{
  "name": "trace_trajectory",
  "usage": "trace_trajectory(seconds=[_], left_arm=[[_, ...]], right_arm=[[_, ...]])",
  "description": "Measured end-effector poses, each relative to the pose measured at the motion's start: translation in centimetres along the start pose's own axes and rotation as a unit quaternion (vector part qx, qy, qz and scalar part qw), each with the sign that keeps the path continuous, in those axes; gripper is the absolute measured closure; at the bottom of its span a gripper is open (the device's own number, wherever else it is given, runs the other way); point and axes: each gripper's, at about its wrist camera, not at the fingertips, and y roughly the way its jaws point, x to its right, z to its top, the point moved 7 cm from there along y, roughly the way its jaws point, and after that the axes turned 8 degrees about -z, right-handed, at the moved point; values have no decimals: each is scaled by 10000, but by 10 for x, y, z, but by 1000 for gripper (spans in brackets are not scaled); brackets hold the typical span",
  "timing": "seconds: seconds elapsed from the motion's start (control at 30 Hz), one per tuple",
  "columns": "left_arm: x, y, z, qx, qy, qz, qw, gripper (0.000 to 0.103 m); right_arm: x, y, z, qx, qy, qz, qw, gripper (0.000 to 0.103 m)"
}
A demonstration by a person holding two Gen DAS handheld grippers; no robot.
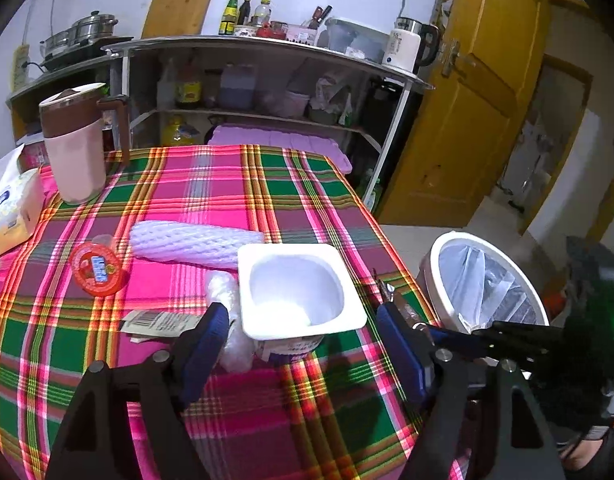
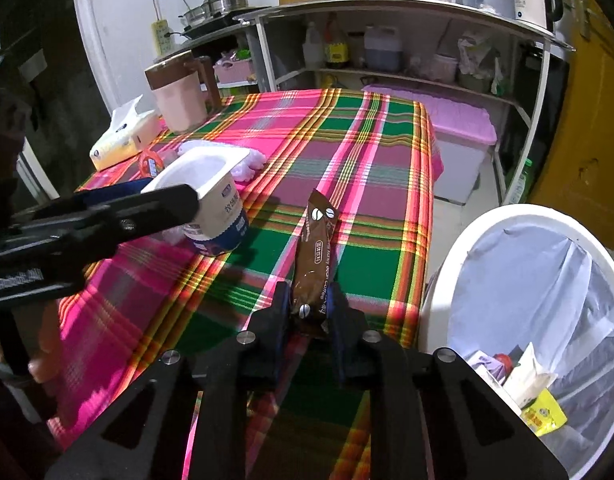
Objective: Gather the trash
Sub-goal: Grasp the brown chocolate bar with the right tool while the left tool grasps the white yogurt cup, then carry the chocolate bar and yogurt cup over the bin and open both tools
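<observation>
Lined white bin (image 2: 523, 300) standing beside the plaid desk (image 2: 347, 152), foam sleeve (image 1: 195, 244) lying behind the yogurt cup (image 1: 299, 292), left gripper (image 1: 303, 336) jaws spreading wide around the cup, right gripper (image 2: 309, 312) jaws clamping a brown coffee sachet (image 2: 315, 256) above the desk's edge.

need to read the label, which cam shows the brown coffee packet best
The right wrist view. The brown coffee packet stands upright there, pinched between the right gripper fingers, its printed face toward the camera. In the left wrist view, only a thin sliver of it shows, edge-on, at the right gripper's tip.
</observation>
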Motion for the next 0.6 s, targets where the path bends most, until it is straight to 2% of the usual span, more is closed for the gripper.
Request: trace_trajectory(seconds=[0.23, 0.3, 0.33, 0.37, 0.6], left_arm=[[4, 10, 0, -36, 89, 191, 9998, 27], [2, 11, 1, -25, 69, 218, 9997, 31], [1, 12, 1, -31, 57, 229, 9997, 39], [0, 12, 1, -43, 53, 232, 9997, 41], [5, 5, 3, 118, 160, 190, 9996, 41]], right_arm=[[7, -3, -3, 21, 111, 5, 9999, 84], [9, -4, -4, 25, 139, 0, 9999, 84], [10, -5, -4, 39, 155, 1, 9999, 84], [10, -6, -4, 51, 166, -1, 9998, 84], [11, -13, -4, 146, 221, 1, 9996, 84]])
